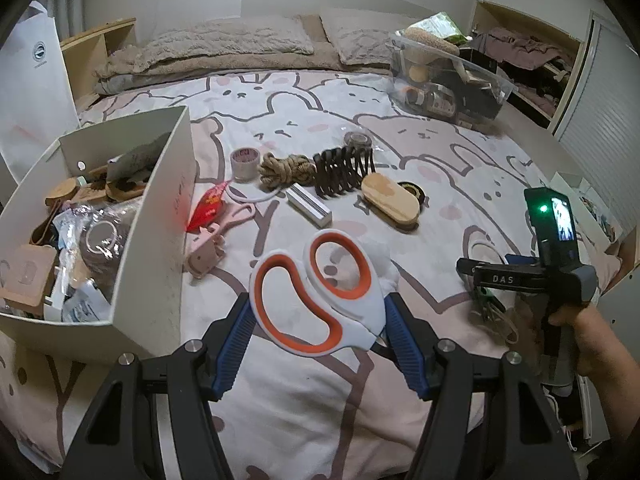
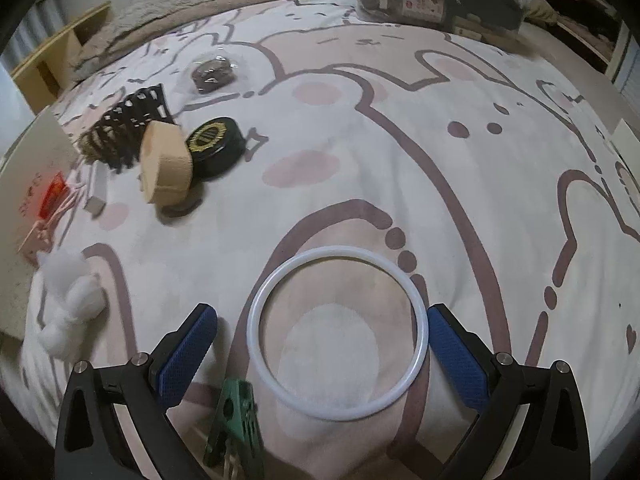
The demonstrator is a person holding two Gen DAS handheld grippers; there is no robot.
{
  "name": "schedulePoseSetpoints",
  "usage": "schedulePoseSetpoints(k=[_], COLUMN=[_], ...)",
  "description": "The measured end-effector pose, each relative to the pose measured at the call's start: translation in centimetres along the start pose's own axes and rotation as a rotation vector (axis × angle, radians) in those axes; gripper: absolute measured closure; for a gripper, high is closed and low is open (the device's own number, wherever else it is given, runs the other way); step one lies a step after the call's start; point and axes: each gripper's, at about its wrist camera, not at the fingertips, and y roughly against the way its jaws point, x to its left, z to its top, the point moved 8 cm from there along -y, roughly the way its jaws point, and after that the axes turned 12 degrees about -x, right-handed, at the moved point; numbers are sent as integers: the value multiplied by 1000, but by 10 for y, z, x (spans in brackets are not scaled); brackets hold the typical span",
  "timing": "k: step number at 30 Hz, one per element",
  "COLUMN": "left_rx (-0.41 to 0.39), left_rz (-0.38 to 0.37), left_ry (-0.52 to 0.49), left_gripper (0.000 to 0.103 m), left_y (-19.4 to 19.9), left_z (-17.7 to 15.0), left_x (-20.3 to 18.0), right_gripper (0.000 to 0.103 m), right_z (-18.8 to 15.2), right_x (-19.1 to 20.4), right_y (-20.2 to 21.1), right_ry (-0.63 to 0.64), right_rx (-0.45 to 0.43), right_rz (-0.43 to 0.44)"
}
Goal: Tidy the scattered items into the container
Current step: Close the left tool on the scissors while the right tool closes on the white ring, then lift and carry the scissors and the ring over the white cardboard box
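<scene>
White-and-orange scissors [image 1: 320, 300] hang above the bed, handles up, with my left gripper [image 1: 319, 305] shut on them by its blue pads. The white box [image 1: 168, 216], holding several items, stands just to the left. In the right wrist view a white ring [image 2: 338, 332] lies flat on the bunny-print bedspread [image 2: 400, 160]. My right gripper [image 2: 322, 314] stands wide open over it, one finger on each side. The right pad is almost at the ring's rim and the left pad is clear of it. A green clip [image 2: 236, 412] lies by the left finger.
Scattered on the bed are a wooden brush [image 1: 390, 200], a black tin [image 1: 412, 192], a black hair claw [image 1: 340, 172], rope [image 1: 286, 170], a tape roll [image 1: 245, 162], a red packet [image 1: 208, 204] and white fluff [image 2: 72, 300]. A clear bin [image 1: 448, 84] sits at the back right.
</scene>
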Motion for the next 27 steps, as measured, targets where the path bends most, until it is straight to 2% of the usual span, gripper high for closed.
schedulePoseSetpoints(k=[2,3,4,8,14,27], left_rx=[-8,-11,-13,-24,-45,-95], left_rz=[2,4,5,8,18,59], left_ry=[4,6,10,19,29,77], left_gripper=[38,38,38,38,38,38], left_y=[2,2,3,4,8,25], left_z=[4,5,7,12,19,31], left_x=[5,8,11,19,34,79], right_gripper=[6,17,18,19,19,19], right_z=[0,1,2,4,17,64], right_x=[0,1,3,5,12,77], right_y=[-1,0,1,8,30,86], right_ry=[30,51,60,62,59,124], right_rx=[-4,-10,-16,-14,-72,-200], right_rz=[-22,-28,-26,4,22,147])
